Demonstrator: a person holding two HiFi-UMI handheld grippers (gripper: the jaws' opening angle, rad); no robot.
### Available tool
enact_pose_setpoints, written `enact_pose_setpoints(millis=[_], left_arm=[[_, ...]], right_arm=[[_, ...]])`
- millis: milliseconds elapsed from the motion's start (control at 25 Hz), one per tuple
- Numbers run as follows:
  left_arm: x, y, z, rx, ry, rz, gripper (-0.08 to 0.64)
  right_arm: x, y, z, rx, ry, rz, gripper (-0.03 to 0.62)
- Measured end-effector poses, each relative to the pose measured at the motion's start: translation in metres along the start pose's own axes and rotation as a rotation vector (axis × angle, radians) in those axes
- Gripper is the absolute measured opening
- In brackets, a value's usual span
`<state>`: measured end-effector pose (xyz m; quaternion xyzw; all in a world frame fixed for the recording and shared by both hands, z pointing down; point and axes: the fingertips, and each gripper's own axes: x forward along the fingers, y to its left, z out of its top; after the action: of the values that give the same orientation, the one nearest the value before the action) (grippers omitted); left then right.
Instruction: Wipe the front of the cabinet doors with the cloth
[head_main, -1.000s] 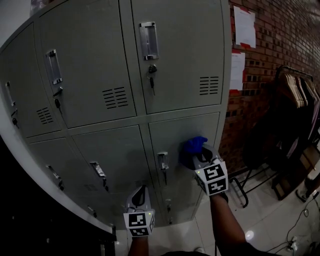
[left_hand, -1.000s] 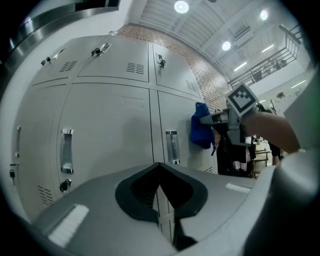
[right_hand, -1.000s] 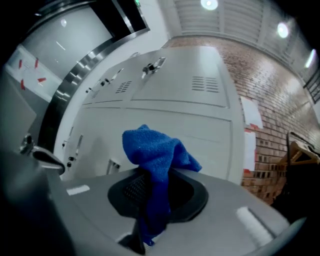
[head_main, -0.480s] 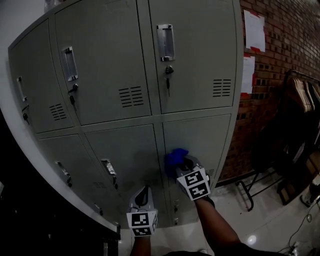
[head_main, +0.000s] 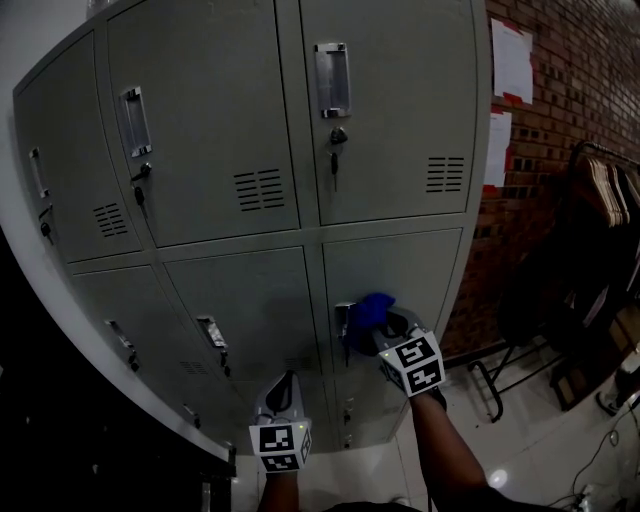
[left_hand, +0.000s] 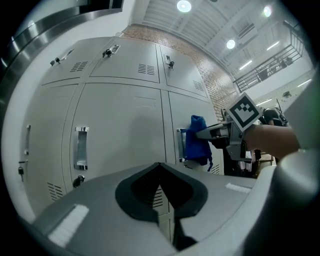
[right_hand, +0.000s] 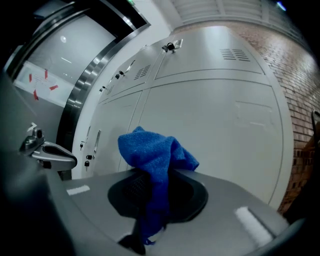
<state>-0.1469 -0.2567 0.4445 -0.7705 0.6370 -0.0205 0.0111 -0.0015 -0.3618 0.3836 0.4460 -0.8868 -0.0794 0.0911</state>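
One blue cloth (head_main: 370, 310) was pinched in the right gripper (head_main: 392, 335), whose jaws were shut on its lower folds, the rest bunched above them; the cloth lay against the lower right door (head_main: 420, 265) of the cabinet (head_main: 200, 60), just beside that door's handle (head_main: 345, 318); the left gripper (head_main: 284, 388) hung lower, before the cabinet's bottom doors and clear of them, its jaws pressed together with nothing between. The head view showed two full rows of three grey doors, six in all, each with one handle, and parts of more doors below; right of the cabinet, two papers (head_main: 510, 60) hung on a brick wall (head_main: 590, 80); one rack (head_main: 600, 175) of clothes stood near.
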Motion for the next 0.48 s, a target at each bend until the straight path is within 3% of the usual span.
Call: enact_pose_setpoints(millis=[200,480], left_arm=[[0.009,-0.015,-0.002,-0.002,0.002,-0.029,0.011],[0.016,-0.033,-0.004,-0.002,0.009,-0.061,0.011]], right_arm=[[-0.017,-0.034,-0.01,0.0,0.017,-0.057,0.058],[-0.044,-0.09,-0.033,-0.008,0.103,-0.206,0.06]])
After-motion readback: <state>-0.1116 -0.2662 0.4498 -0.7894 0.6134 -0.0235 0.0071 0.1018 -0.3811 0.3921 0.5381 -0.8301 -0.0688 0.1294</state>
